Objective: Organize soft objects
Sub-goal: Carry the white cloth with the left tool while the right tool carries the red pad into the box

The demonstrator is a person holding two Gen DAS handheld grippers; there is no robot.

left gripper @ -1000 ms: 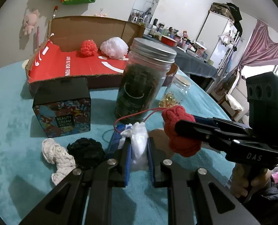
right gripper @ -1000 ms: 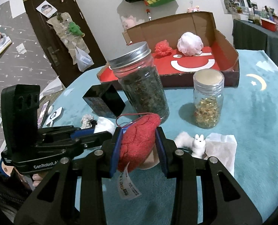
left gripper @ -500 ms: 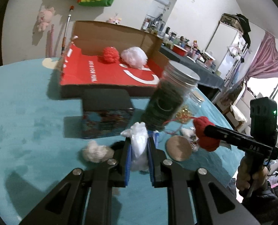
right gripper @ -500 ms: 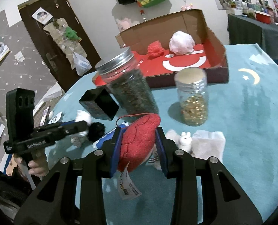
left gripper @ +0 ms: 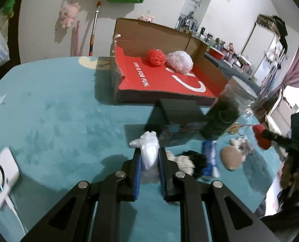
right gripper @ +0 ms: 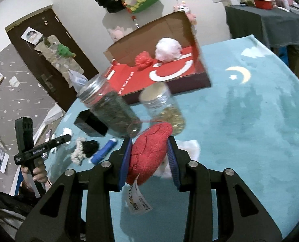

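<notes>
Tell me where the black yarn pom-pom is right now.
The black yarn pom-pom lies on the teal tablecloth, left of centre in the right wrist view, touching the cream knotted rope toy on its left, with the blue tube on its right.

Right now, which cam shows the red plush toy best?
Right wrist: the red plush toy fills the frame centre, clamped between the right gripper jaws, paper tag hanging below. The left wrist view shows it only as a small, blurred red blob near the right edge.
</notes>
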